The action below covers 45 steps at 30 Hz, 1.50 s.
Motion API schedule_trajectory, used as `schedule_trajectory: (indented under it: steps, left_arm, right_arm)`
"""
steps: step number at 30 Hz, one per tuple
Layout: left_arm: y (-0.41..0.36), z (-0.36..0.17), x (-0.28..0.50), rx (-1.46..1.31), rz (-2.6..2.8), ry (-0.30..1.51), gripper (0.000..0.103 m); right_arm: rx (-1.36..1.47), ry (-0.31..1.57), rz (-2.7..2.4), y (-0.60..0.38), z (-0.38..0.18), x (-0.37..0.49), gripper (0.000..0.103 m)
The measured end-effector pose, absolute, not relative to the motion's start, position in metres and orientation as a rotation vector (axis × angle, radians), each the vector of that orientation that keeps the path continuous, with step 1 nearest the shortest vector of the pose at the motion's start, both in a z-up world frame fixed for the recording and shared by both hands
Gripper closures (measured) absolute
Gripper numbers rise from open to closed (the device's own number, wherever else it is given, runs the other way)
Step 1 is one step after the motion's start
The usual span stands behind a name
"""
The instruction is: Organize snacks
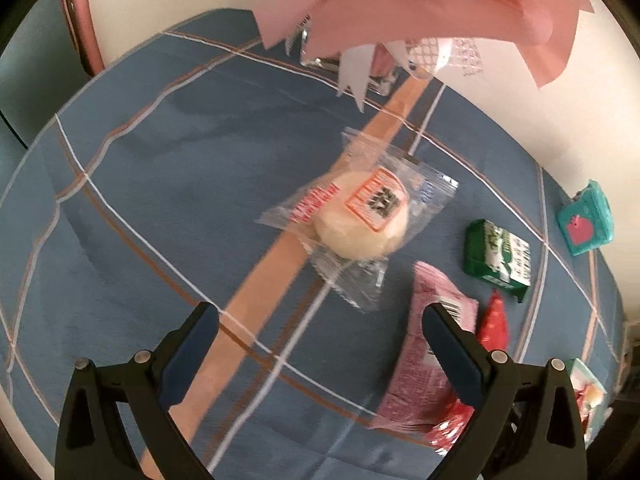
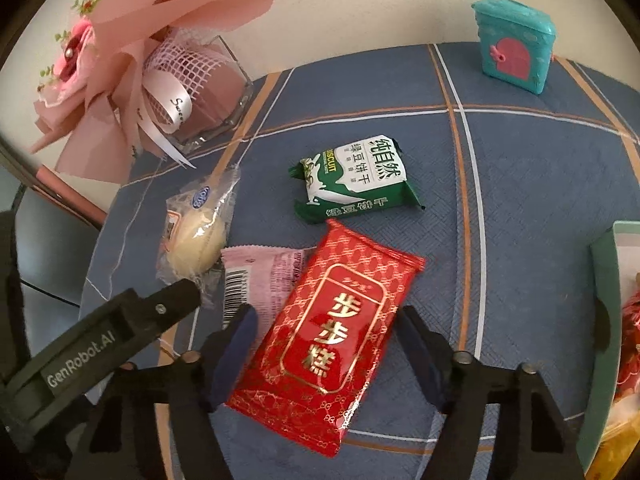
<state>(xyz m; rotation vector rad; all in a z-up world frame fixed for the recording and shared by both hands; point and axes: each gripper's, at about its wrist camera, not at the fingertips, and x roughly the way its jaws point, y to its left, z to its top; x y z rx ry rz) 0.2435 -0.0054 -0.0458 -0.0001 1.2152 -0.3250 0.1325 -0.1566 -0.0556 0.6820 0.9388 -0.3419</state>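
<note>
The red gold-lettered snack packet [image 2: 332,332] lay flat at lower centre between the spread jaws of the right hand-held gripper [image 2: 326,332]. The left hand-held gripper [image 1: 320,328] was likewise open. Only the left wrist view showed the clear-wrapped round pastry [image 1: 360,216] mid-frame.

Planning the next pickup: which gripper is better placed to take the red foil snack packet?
Right. The open right gripper already straddles the red foil snack packet; the open left gripper faces the clear-wrapped round pastry.

Pink paper bouquet [image 2: 116,80] in a glass vase [image 2: 224,92], teal toy case [image 2: 514,44] on blue plaid tablecloth [image 2: 520,168].
</note>
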Motion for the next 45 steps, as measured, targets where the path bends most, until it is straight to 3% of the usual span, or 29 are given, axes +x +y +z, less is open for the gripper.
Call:
schedule_trajectory:
  steps: [9,27,32,39,43,45]
  left_arm:
    - [-0.024,-0.05,0.235,0.018,-0.361,1.234,0.002]
    - [-0.068,-0.075,0.212,0.154,-0.397,1.283,0.002]
    - [-0.077,-0.077,0.202,0.207,-0.38,1.246,0.018]
    - [-0.083,-0.074,0.198,0.249,-0.37,1.222,0.03]
    - [-0.086,-0.067,0.2,0.234,-0.381,1.22,0.055]
    - [-0.08,-0.062,0.199,0.219,-0.392,1.224,0.06]
  right_arm:
    - [0.703,0.96,-0.347,-0.169,-0.06,0.124,0.052]
    - [0.421,1.123,-0.44,-0.167,-0.056,0.106,0.053]
    - [0.38,1.133,-0.448,-0.161,-0.059,0.112,0.053]
    - [0.326,1.14,-0.467,-0.153,-0.06,0.113,0.053]
    - [0.337,1.141,-0.468,-0.151,-0.061,0.117,0.055]
    - [0.349,1.141,-0.461,-0.151,-0.059,0.116,0.055]
